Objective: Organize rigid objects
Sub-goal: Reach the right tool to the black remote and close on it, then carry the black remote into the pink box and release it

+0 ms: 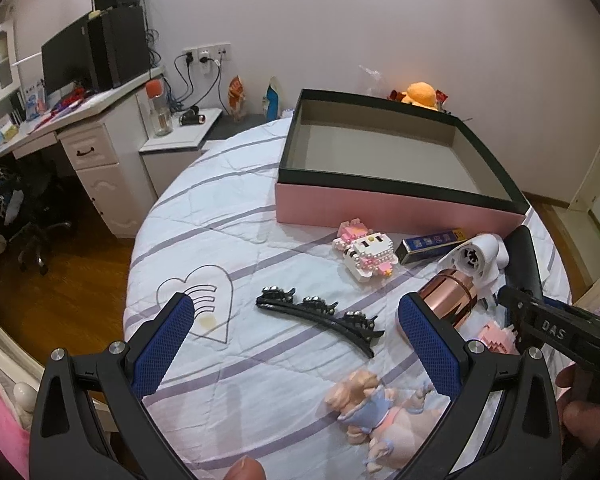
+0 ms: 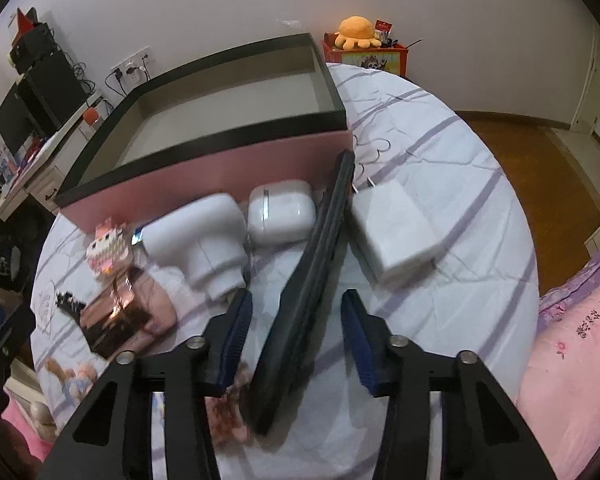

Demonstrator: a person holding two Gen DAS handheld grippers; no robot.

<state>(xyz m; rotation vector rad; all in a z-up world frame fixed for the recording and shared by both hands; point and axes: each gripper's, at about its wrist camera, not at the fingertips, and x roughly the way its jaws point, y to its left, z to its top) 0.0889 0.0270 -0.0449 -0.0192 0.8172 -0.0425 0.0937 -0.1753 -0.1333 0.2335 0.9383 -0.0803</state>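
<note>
Looking down my right gripper (image 2: 296, 312), I see its blue-padded fingers spread wide, one on either side of a long black case (image 2: 312, 264) that lies flat on the bedspread (image 2: 460, 312); I cannot tell whether either pad touches it. The far tip of the case reaches the near corner of the pink box (image 2: 220, 168), which has a black rim and sits open with nothing showing inside. Against the box's near wall sits a white earbud case (image 2: 282, 212), with a white hair dryer (image 2: 204, 240) just to its left and a white charger (image 2: 396, 236) on the other side of the black case. Further left of the dryer stands a pink and white brick kitten (image 2: 108, 250), near the box's left corner.

My left gripper (image 1: 296, 340) hangs wide open above the bedspread, holding nothing. Between its fingers and the pink box (image 1: 380, 208) lies a black hair clip (image 1: 320, 318) with small jewelled clusters. A pastel doll (image 1: 380, 412) lies on the near side of the clip, close to the right finger. A copper-coloured cylinder (image 1: 452, 294) lies just beyond that finger.
</note>
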